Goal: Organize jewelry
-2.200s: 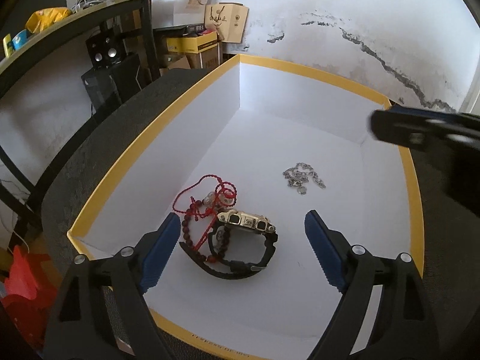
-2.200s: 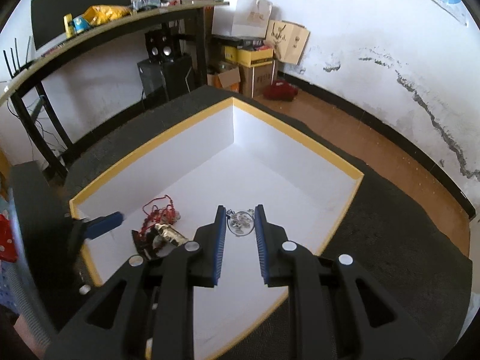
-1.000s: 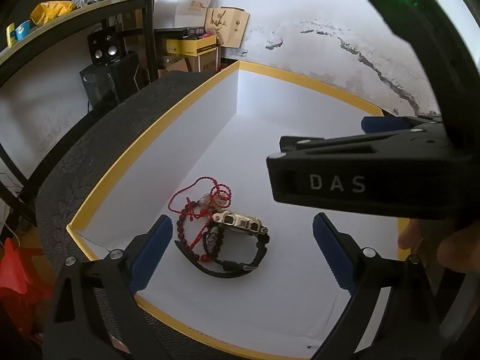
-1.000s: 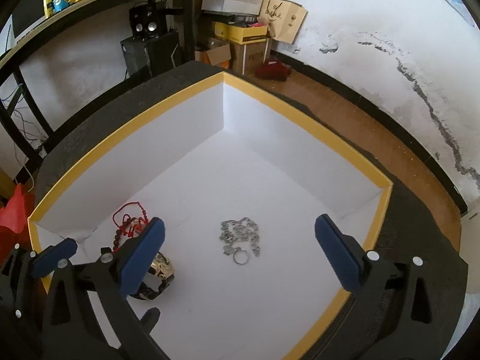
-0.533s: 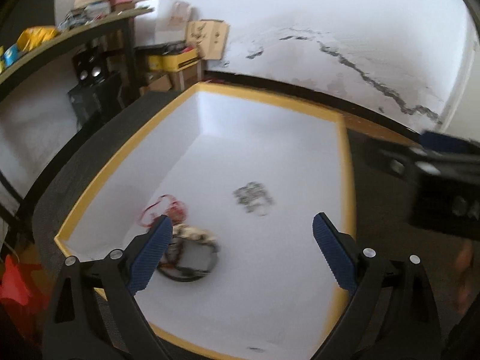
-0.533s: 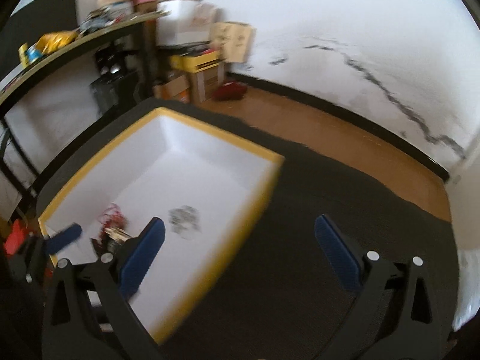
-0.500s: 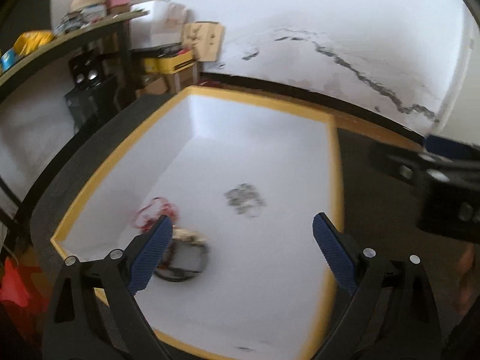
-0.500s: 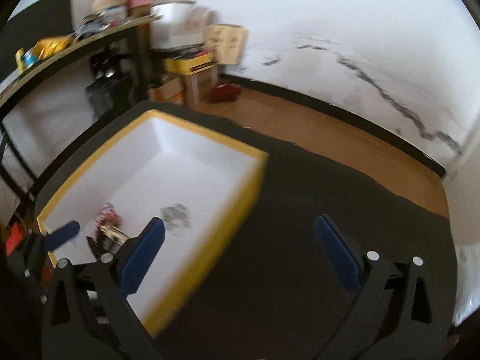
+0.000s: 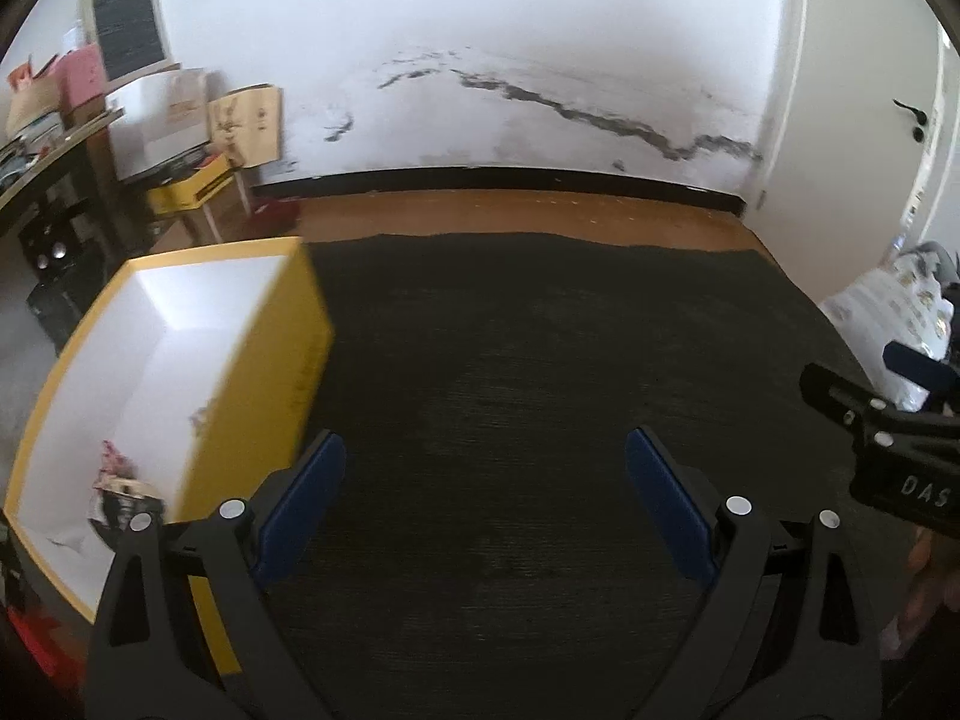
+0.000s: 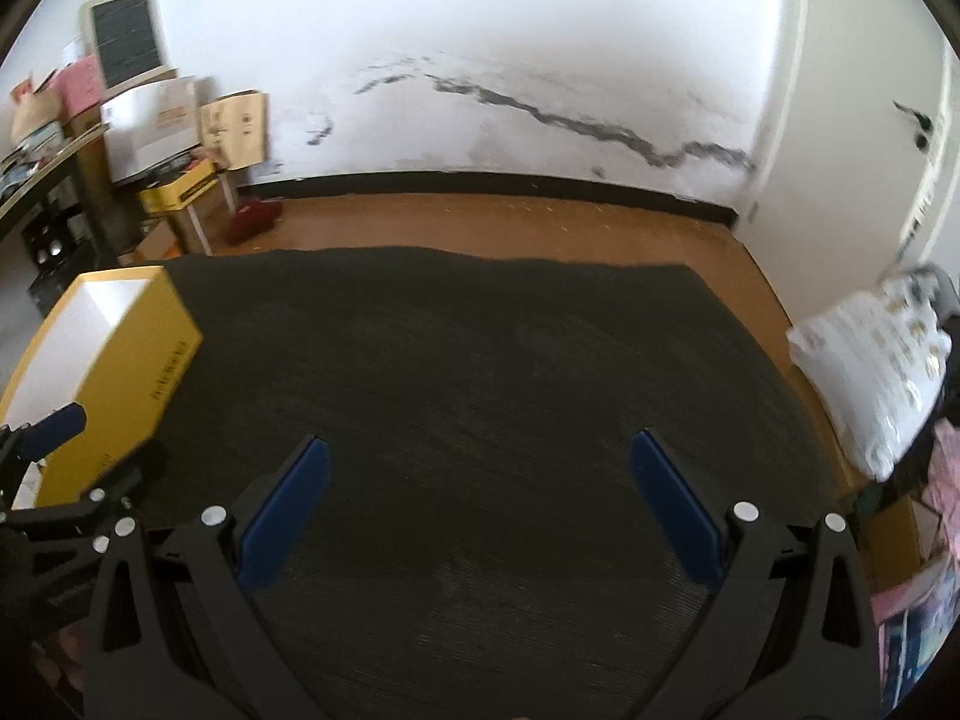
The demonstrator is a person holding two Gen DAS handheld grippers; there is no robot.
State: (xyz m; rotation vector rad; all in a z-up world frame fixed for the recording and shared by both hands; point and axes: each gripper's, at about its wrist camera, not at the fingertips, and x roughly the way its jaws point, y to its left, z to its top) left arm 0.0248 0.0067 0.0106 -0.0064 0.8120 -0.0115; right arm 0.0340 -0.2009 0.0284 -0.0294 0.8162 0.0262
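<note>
The yellow-rimmed white box [image 9: 282, 372] stands at the left of the black mat in both views, box [image 10: 156, 360]. Inside it, near its front corner, lie a red bead string [image 9: 114, 459] and a black and gold watch [image 9: 123, 495]; the silver chain is hidden behind the box wall. My left gripper [image 9: 483, 501] is open over bare mat, right of the box. My right gripper [image 10: 477, 501] is open over bare mat too, nothing between its fingers. The right gripper's body [image 9: 888, 432] shows at the right edge of the left wrist view.
The black mat [image 10: 468, 372] covers the table. Beyond it lie a wooden floor [image 10: 510, 222] and a cracked white wall. Cardboard boxes [image 10: 234, 120] and a shelf stand at the left, a white patterned bag [image 10: 870, 360] at the right.
Both grippers swung right, away from the box interior, and now face bare mat. The right gripper, shut at the silver chain 2.2 s ago, opened wide and left the chain in the box.
</note>
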